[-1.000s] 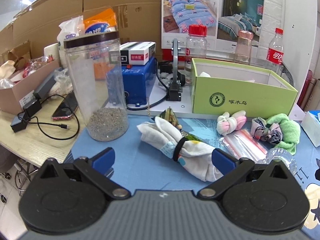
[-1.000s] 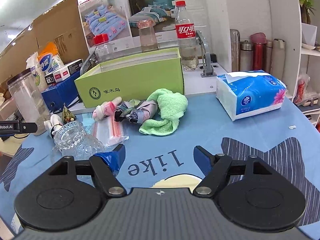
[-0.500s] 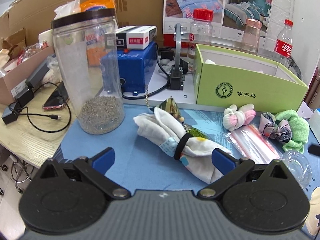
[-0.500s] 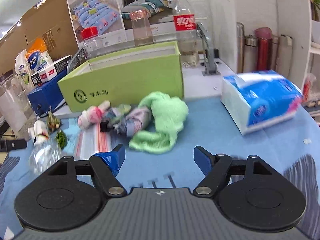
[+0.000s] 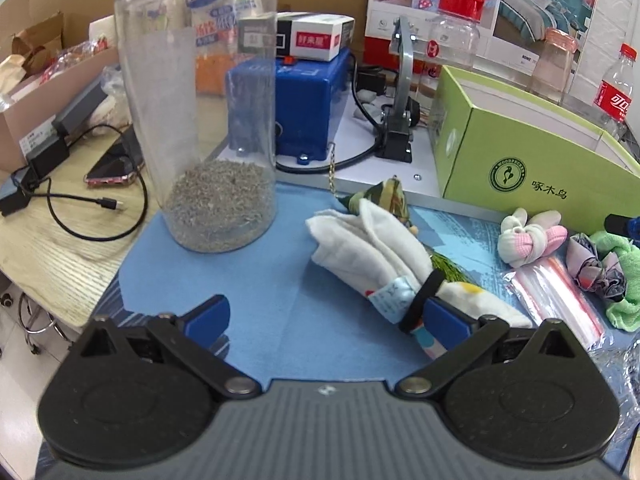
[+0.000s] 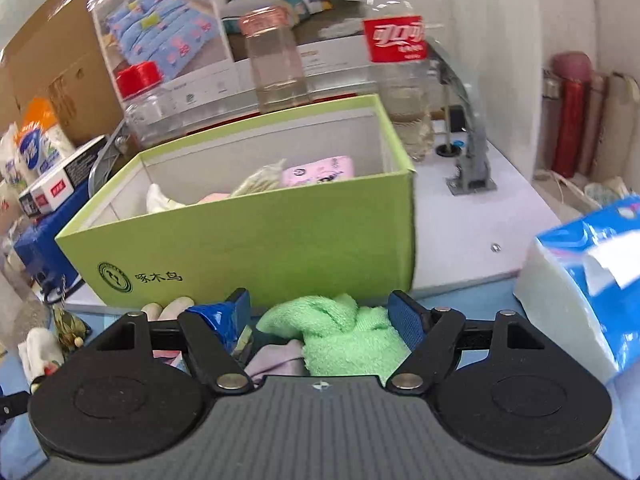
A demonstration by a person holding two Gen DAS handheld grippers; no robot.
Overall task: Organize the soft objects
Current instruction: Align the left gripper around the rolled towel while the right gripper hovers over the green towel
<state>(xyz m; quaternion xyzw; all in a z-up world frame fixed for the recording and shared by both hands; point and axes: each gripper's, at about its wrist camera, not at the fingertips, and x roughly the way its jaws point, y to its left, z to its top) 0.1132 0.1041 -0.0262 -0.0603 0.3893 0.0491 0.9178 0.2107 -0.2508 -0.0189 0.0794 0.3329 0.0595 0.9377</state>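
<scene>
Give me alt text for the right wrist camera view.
The right gripper, jaws open, straddles a green towel lying on the blue mat in front of a green cardboard box that already holds soft items. A blue tissue pack sits to the right, and bottles stand behind the box.

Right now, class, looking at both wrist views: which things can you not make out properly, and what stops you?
- Green box contents: right wrist view, its front wall hides all but the tops.
- Green towel: right wrist view, right tongs cover its near part.
- Cola bottle: right wrist view, blurred, cap cut by the top edge.
- White cloth bundle: left wrist view, a finger of the left tongs hides its near end.
</scene>
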